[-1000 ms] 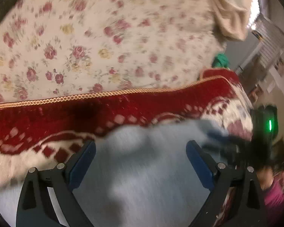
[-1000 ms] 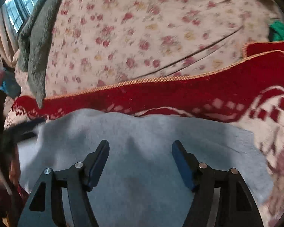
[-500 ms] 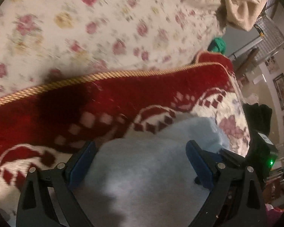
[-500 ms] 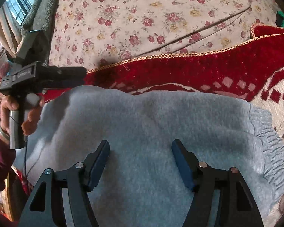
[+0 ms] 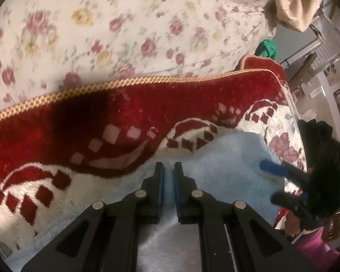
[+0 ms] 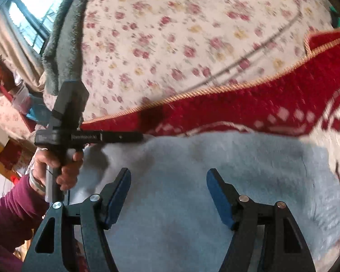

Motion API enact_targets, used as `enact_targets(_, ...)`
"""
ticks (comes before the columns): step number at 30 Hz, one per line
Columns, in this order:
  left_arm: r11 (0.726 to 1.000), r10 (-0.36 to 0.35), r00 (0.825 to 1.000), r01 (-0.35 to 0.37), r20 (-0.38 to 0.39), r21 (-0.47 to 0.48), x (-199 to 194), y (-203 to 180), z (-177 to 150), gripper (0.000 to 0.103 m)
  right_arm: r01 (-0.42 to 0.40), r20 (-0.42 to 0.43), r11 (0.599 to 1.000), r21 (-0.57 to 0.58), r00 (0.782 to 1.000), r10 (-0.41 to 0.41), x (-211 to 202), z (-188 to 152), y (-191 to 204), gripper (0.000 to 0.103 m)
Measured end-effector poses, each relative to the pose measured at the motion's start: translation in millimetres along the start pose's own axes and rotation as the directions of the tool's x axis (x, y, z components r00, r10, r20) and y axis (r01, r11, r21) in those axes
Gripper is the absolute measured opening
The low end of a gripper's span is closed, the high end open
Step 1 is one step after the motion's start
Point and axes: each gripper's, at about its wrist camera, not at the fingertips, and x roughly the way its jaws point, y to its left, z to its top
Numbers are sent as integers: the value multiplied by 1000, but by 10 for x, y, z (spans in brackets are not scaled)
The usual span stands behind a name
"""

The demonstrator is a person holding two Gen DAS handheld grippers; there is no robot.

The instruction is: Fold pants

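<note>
The light blue pants (image 6: 204, 181) lie spread on a red and cream blanket (image 5: 124, 122), which lies over a bedcover with small flowers (image 5: 124, 22). In the left wrist view, the left gripper (image 5: 168, 170) points forward and low over the near edge of the pants, and its two blue-padded fingers stand almost together, with only a narrow strip of the blue cloth visible between them; it seems to pinch the cloth there, at the place where the pants meet the blanket. In the right wrist view the same left gripper (image 6: 124, 137) appears from the side: its body is level, its fingers reach to the right onto the far left edge of the pants, and the person's left hand (image 6: 56, 165), in a dark pink sleeve, grips the handle from below with the fingers wrapped around it. The right gripper (image 6: 168, 190) is held above the middle of the pants, tilted down toward the cloth, with its fingers wide apart and nothing between them. In the left wrist view the right gripper (image 5: 276, 181) shows at the right edge of the pants, one blue pad resting on or just above the cloth. A grey-green towel (image 6: 63, 34) hangs at the far left of the bed, near a window.
</note>
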Motion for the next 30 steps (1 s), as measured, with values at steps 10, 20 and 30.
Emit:
enact_targets(10,997,73,992,-73,100,-4,-18,81,102,8,147,-89,962,-231,981,-171,644,195,256,73)
enact_targets(20,995,65,985,-52,162,-84,-174,268,66,41,156,-124,974,-163,976,-178,680,65,252,73)
enact_targets(30,979,198,955,-180,221,-100,-830,245,-399,69,105,-80,975,-197,989,-123,951,60,923,73)
